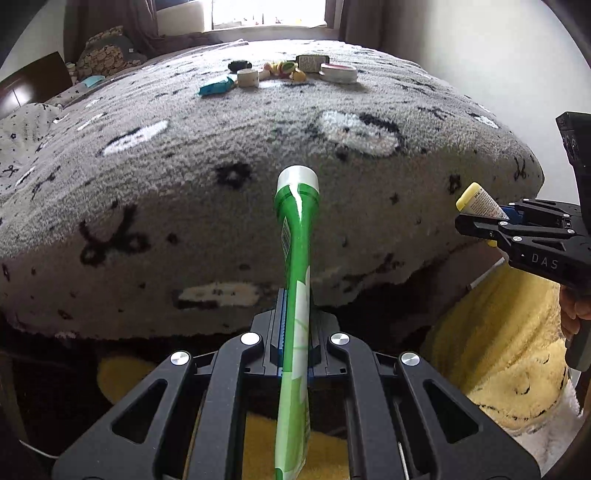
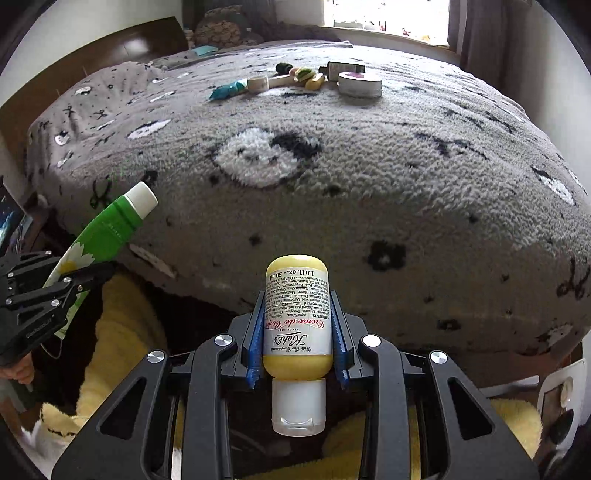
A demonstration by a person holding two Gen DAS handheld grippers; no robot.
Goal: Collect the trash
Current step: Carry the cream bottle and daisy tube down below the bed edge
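Observation:
My left gripper [image 1: 295,317] is shut on a green tube with a white cap [image 1: 297,236], held off the near edge of the bed; the tube also shows in the right wrist view [image 2: 110,229]. My right gripper [image 2: 298,314] is shut on a small yellow lotion bottle [image 2: 297,306], cap toward the camera; it also shows at the right of the left wrist view [image 1: 476,201]. More items lie far across the grey blanket [image 1: 258,177]: a teal wrapper [image 1: 216,86], a small white jar [image 1: 247,77], a round tin [image 1: 338,72], a dark box [image 1: 313,62] and colourful pieces [image 1: 284,70].
The bed with the grey patterned blanket [image 2: 369,184] fills both views. A yellow fluffy rug [image 1: 509,332] lies on the floor below the bed's edge. Pillows [image 1: 107,51] and a dark headboard [image 1: 33,85] are at the far left. A window [image 1: 269,13] is behind.

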